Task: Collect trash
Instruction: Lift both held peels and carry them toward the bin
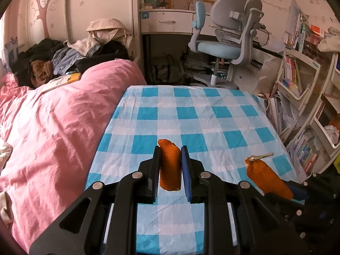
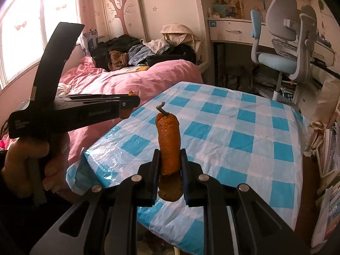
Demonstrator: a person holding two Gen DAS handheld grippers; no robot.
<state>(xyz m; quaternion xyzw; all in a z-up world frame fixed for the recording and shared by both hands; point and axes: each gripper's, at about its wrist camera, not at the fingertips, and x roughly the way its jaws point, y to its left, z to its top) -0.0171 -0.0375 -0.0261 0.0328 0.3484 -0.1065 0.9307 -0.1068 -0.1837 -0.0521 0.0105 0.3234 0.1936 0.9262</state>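
Note:
My left gripper (image 1: 170,155) is shut on an orange peel strip (image 1: 169,165), held above the blue checked tablecloth (image 1: 191,110). My right gripper (image 2: 170,157) is shut on a second orange peel piece with a dry stem (image 2: 169,142), held upright over the table's near edge. In the left wrist view that stemmed peel (image 1: 265,176) shows at the lower right, sticking out of the right gripper. In the right wrist view the left gripper (image 2: 129,104) shows side-on at the left, with its peel (image 2: 124,113) poking out.
A bed with a pink duvet (image 1: 53,127) and piled clothes lies left of the table. A blue-grey desk chair (image 1: 225,34) and a white desk stand behind. Bookshelves (image 1: 301,80) crowd the right side.

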